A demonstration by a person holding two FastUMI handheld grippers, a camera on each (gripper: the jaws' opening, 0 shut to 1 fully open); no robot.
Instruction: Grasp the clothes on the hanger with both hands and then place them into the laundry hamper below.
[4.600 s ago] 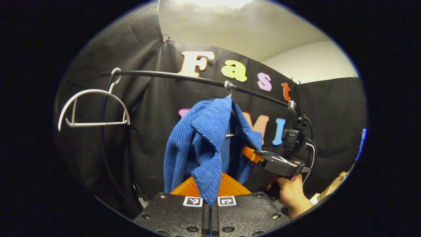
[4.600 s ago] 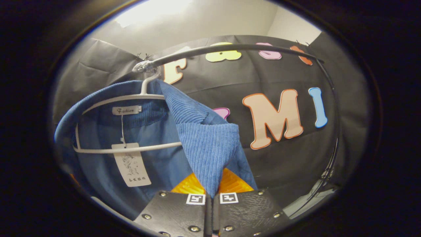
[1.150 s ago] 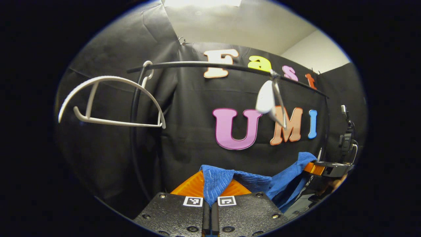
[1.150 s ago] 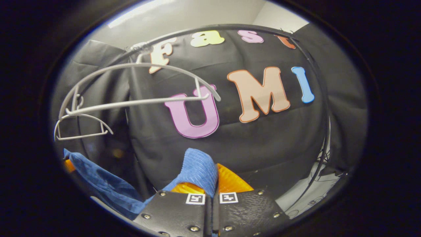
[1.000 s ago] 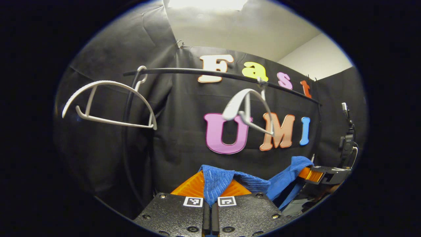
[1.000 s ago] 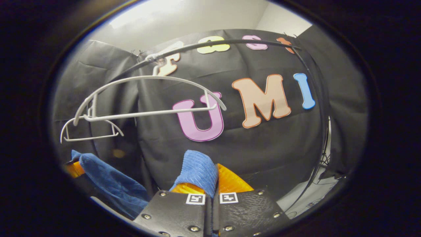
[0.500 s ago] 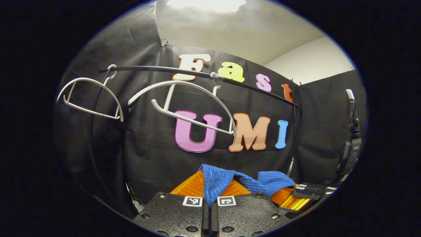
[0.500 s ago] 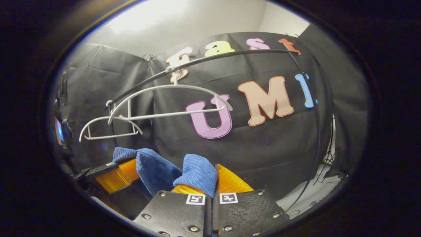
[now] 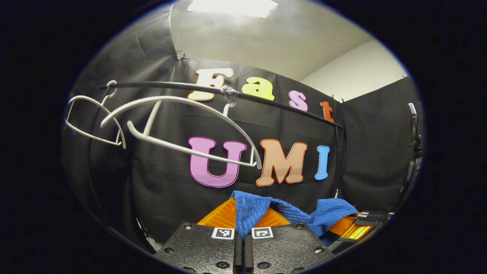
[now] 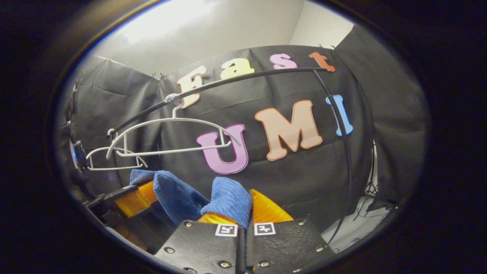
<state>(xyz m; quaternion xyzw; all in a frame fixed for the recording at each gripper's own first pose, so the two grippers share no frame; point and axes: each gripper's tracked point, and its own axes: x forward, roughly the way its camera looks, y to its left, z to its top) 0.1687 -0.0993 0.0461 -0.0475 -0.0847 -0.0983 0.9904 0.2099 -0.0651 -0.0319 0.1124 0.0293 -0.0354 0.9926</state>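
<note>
Blue clothes off hanger, pinched in left claw and right claw, bunched close together, likely for lowering into hamper below.

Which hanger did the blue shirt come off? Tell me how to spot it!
Find the black rail across the dark cloth wall. Two bare white hangers hang from it. The nearer hanger, hooked mid-rail above the blue shirt, looks bigger and tilts, while the far hanger sits at the rail's end.
</note>
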